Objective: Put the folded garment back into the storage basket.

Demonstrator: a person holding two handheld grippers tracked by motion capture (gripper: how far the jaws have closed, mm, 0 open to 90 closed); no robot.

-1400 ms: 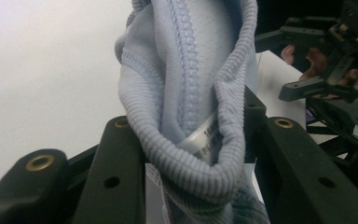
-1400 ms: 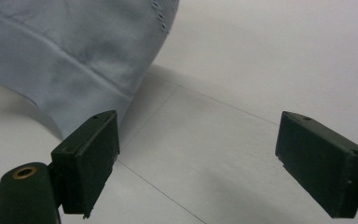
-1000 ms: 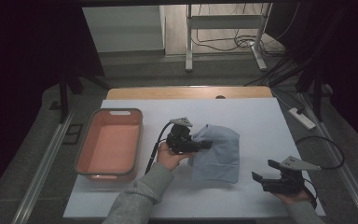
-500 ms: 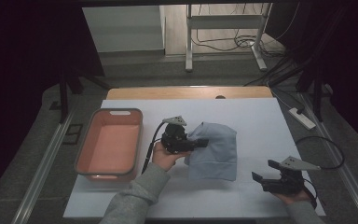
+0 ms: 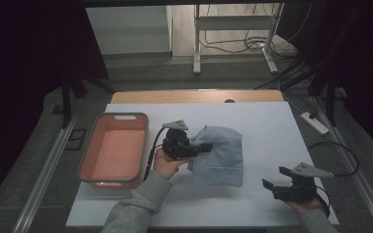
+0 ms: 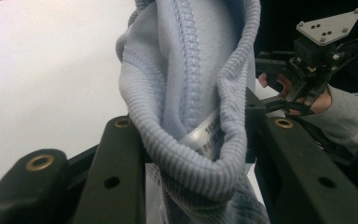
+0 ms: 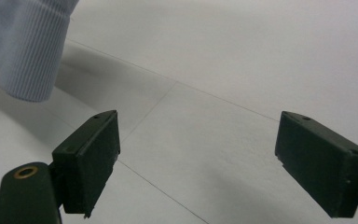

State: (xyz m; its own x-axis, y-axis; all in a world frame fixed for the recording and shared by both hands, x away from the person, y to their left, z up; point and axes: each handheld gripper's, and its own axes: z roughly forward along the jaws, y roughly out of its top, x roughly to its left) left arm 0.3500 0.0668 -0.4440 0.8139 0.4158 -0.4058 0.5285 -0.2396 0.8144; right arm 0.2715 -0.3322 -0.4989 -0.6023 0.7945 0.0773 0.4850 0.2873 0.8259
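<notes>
While the pale blue garment (image 5: 218, 156) lies bunched on the white table (image 5: 267, 126), its ribbed hem (image 6: 186, 154) is pinched between the jaws of the left gripper (image 5: 201, 148), which is held at the garment's left edge. Seen from the left gripper view, the ribbed edge is folded into a loop between the two black jaws, and a white label (image 6: 205, 135) with small print is caught in the fold. A seam of the garment is seen running up from the label.

To the left of the garment, just beyond the left hand (image 5: 167, 162), a salmon-coloured bin (image 5: 114, 150) is set on the table. To the right of the garment and nearer the person, well apart from it, the right gripper (image 5: 274, 180) is held low over the table with its jaws spread and nothing between them. From the right gripper view, a ribbed cuff of the garment (image 7: 32, 60) is seen hanging at the upper left, apart from both jaws. A grey sleeve (image 5: 136, 204) is worn on the left forearm.
</notes>
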